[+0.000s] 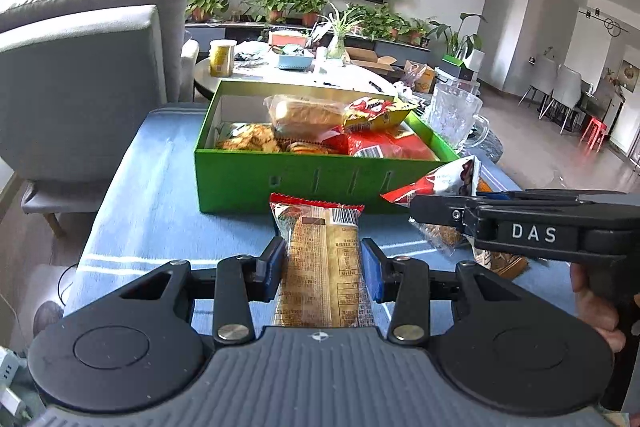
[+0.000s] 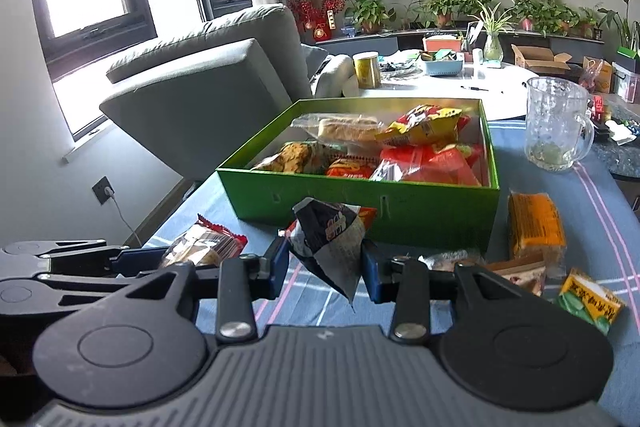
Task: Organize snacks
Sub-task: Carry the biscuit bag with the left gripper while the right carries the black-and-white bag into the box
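A green box [image 1: 304, 179] holding several snack packs stands on the blue tablecloth; it also shows in the right wrist view [image 2: 360, 199]. My left gripper [image 1: 325, 263] is shut on a clear-wrapped brown cake pack [image 1: 320, 259], held in front of the box's near wall; that pack also shows at the left in the right wrist view [image 2: 204, 247]. My right gripper [image 2: 325, 259] is shut on a crumpled black, white and red snack bag [image 2: 332, 243], beside the left gripper. The bag also shows in the left wrist view [image 1: 444, 183].
Loose snacks lie on the cloth to the right: an orange pack [image 2: 536, 227], a brown pack [image 2: 520, 273], a green-yellow pack [image 2: 592, 299]. A glass mug [image 2: 556, 123] stands right of the box. A grey sofa [image 1: 80, 79] is to the left, a cluttered white table [image 2: 432, 79] behind.
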Demonstrator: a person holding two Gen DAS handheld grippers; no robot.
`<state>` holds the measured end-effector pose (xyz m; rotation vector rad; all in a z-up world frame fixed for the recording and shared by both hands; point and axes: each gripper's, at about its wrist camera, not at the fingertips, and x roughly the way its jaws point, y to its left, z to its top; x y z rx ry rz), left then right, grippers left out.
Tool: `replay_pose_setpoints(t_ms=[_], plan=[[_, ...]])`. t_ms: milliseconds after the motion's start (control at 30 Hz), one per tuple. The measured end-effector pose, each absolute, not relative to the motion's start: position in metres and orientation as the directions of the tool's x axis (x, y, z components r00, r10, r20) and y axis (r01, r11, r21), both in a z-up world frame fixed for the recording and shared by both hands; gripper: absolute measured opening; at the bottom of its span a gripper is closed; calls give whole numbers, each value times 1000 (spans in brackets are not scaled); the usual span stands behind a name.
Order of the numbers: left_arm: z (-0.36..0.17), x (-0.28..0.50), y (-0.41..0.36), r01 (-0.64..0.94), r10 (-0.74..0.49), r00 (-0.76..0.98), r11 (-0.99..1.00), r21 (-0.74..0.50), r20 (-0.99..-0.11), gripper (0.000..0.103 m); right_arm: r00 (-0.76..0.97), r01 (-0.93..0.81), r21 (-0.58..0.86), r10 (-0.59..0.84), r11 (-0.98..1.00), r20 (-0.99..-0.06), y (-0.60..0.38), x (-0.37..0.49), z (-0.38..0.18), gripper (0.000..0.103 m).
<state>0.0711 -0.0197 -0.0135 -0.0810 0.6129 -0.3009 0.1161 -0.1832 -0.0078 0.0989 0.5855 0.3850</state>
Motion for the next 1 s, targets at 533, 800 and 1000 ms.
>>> replay_pose_setpoints(t_ms=[533, 800, 1000], plan=[[11, 100, -24, 296, -321, 807, 946, -130, -497, 38, 786, -318, 218, 386, 922, -483, -187, 140, 9, 64], [14, 126, -24, 291, -329, 807, 944, -153, -490, 38, 800, -290, 235, 370, 928, -473, -195, 156, 13, 64], [13, 163, -32, 287, -334, 801, 943, -172, -497, 38, 810, -256, 258, 353, 932, -469, -200, 175, 15, 64]])
